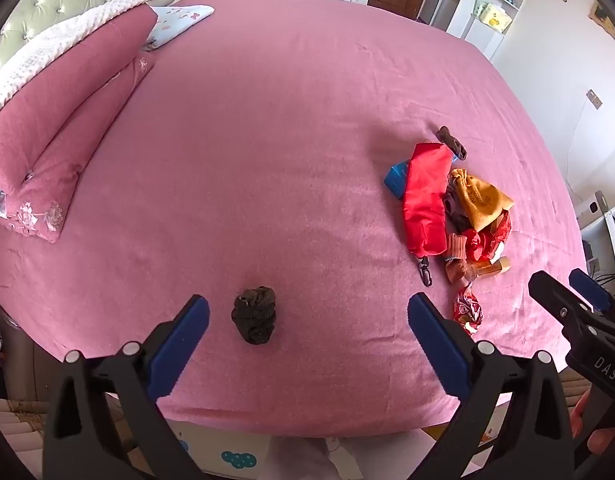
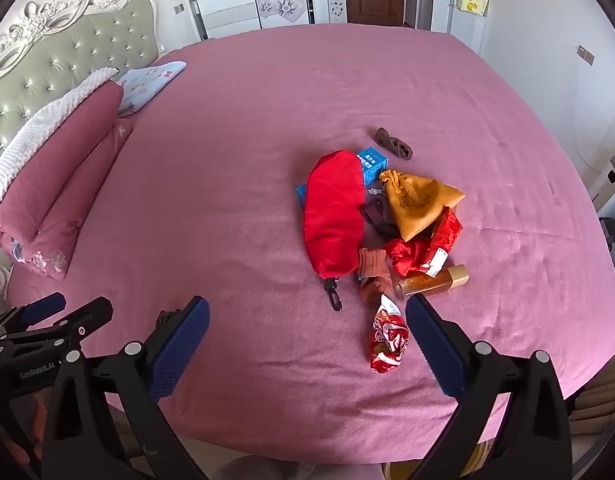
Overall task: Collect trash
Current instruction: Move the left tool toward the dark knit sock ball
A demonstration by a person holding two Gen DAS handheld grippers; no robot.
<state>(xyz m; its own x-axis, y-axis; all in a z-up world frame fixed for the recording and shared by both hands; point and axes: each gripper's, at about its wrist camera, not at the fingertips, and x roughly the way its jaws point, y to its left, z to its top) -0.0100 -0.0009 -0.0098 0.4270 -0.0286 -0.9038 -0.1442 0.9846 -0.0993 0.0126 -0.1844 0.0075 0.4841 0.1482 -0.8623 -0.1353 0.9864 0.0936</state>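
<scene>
Left gripper [image 1: 307, 320] fingers spreading wide over dark sock [image 1: 254, 315]; right gripper [image 2: 307, 320] fingers gaping beside snack wrapper [image 2: 388, 342] on bed [image 2: 243, 160].

Bright, even daylight across the pink bed [image 1: 287, 128]; colours read clean in both wrist views. Soft shadows only, a faint dark patch on the sheet just ahead of my left side. Mild sheen on the red pouch [image 2: 333, 216]. Strong fisheye bend: bed edge bows, walls curve, black vignette in the corners. Centre sharp; my jaws close to the lens slightly soft.
</scene>
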